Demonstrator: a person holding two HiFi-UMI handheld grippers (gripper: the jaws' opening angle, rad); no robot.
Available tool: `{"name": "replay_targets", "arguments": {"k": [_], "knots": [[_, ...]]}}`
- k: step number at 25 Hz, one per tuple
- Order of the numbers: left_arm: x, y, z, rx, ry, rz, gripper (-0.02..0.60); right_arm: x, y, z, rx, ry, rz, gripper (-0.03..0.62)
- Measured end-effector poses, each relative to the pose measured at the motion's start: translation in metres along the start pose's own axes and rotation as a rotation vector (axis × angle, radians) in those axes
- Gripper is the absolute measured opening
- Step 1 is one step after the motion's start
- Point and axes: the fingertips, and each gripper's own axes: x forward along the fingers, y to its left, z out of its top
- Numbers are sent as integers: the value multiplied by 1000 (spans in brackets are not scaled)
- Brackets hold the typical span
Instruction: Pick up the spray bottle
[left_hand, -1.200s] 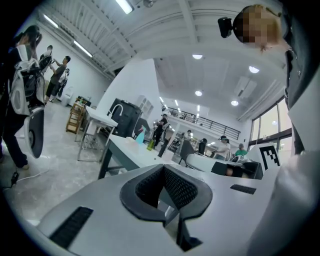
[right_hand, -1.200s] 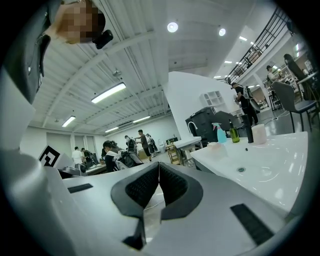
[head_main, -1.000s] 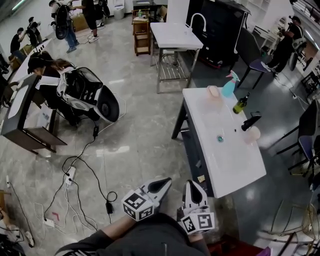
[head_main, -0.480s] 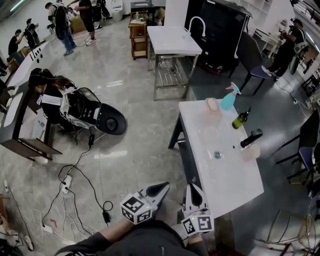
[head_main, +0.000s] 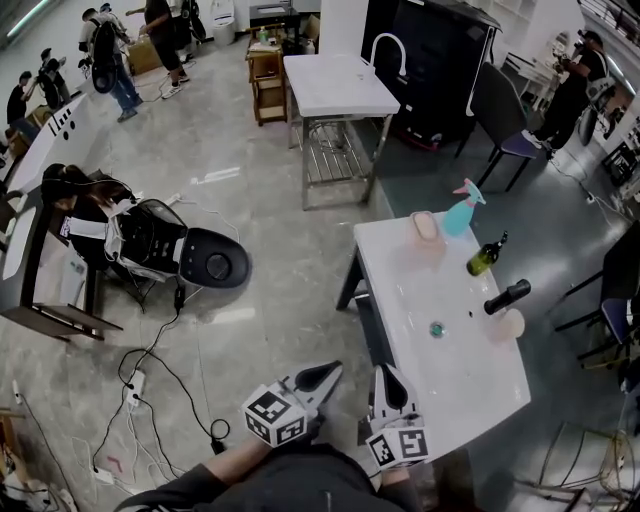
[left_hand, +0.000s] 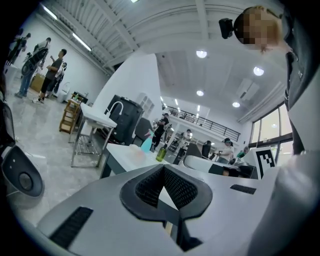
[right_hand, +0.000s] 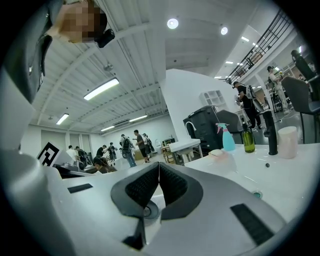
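Change since a second ago: the person has advanced, and the white table (head_main: 470, 390) now lies closer to both grippers, its near end just right of them. Items on it keep their arrangement.

Surface: the spray bottle (head_main: 460, 212), blue with a pink head, stands upright at the table's far end, well apart from both grippers. A pale pink dish (head_main: 425, 226) sits just left of it. A green bottle (head_main: 484, 257) stands nearer along the right edge, then a dark cylinder (head_main: 507, 296) and a pale cup (head_main: 512, 323). A small teal disc (head_main: 437, 328) lies mid-table.

Room: grey polished floor, cables (head_main: 165, 365) trailing at near left, a steel table (head_main: 335, 85) with a curved tap farther off, and a black cabinet (head_main: 430, 55) behind it. Several people stand at far left.

Pose: left gripper (head_main: 328, 370) and right gripper (head_main: 386, 374) are held side by side, low and near, pointing roughly level toward the far end. Both sets of jaws are pressed together, with nothing between them.
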Motion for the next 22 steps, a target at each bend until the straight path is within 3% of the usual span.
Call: {"name": "replay_targets", "arguments": {"k": [6,13,22], "knots": [[14,27,22,-2,-23,-3,6,26,-3,10,7,-14,-2,8],[32,32,31,0,-26,-82,6,44,-9,14,5,-13,-7,8],[42,37,31,2,-14,-73,6,57,-17,14,-3,-5,16,8]]}}
